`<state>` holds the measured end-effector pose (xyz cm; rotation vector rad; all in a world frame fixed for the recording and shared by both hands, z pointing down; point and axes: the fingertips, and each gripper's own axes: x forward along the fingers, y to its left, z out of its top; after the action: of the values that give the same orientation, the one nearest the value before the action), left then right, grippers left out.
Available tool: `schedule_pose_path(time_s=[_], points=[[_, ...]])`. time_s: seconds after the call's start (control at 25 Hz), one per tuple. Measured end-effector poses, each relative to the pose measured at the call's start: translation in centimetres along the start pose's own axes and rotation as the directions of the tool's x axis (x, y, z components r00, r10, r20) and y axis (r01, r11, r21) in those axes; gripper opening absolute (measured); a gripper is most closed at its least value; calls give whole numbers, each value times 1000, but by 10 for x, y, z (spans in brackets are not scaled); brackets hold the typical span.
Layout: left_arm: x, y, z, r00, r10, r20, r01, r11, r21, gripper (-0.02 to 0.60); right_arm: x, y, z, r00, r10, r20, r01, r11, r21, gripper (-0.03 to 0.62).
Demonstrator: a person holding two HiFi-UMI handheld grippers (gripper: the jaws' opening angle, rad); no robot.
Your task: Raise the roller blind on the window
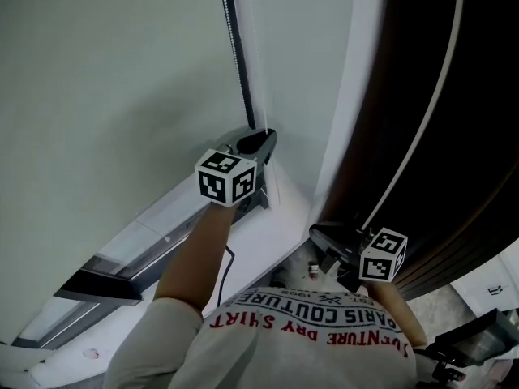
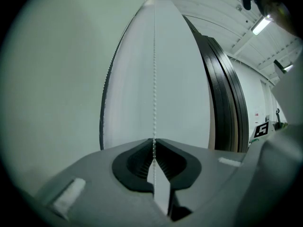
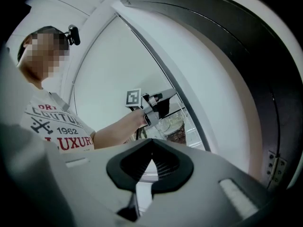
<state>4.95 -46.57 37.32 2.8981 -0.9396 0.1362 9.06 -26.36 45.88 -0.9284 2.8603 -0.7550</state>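
Where the roller blind (image 1: 105, 96) meets the white wall, a bead chain (image 2: 154, 79) is seen hanging straight down beside the blind's right edge, close to a dark edge strip (image 1: 235, 47). The blind is drawn down over most of the window as a pale, flat sheet, and a dark bottom bar (image 1: 101, 288) is shown near the sill (image 1: 203, 217) at the lower left of the head view. The left gripper (image 1: 263, 142) is held against the right edge of the blind, roughly level, and its marker cube (image 1: 227, 177) faces the camera. In the left gripper view its jaws are clenched on the bead chain, which is pinched between the ribbed pads (image 2: 163, 162) at their tips and runs on below them through the gap behind (the chain's lower end is not visible). The right gripper (image 1: 318, 233) is carried lower and to the right, well apart from the chain, next to a dark curved panel (image 1: 438, 136). Its jaws are pressed together with nothing between them, as is shown in the right gripper view (image 3: 151, 143). The person's white printed shirt (image 1: 308, 322) is seen at the bottom edge of the head view.
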Motion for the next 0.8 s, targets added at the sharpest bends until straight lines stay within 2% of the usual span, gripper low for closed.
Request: schedule_pose_path(time_s=[0.16, 0.28, 0.4, 0.56, 0.8], points=[[-27, -17, -7, 1000, -13, -10, 13, 1000, 28, 17, 3, 14, -9, 1000, 17, -17, -17, 1000, -14, 6], [-49, -34, -12, 999, -31, -11, 31, 999, 27, 17, 4, 26, -13, 999, 35, -28, -36, 999, -27, 6], [-67, -54, -24, 997, -56, -46, 57, 998, 20, 15, 3, 34, -10, 998, 52, -40, -54, 997, -62, 6], [-88, -86, -30, 994, -100, -39, 100, 995, -9, 15, -2, 42, 9, 998, 53, -42, -59, 989, -136, 6], [-116, -131, -25, 988, -151, -28, 151, 988, 13, 15, -13, 65, 49, 996, 84, -22, -86, 970, -226, 6]])
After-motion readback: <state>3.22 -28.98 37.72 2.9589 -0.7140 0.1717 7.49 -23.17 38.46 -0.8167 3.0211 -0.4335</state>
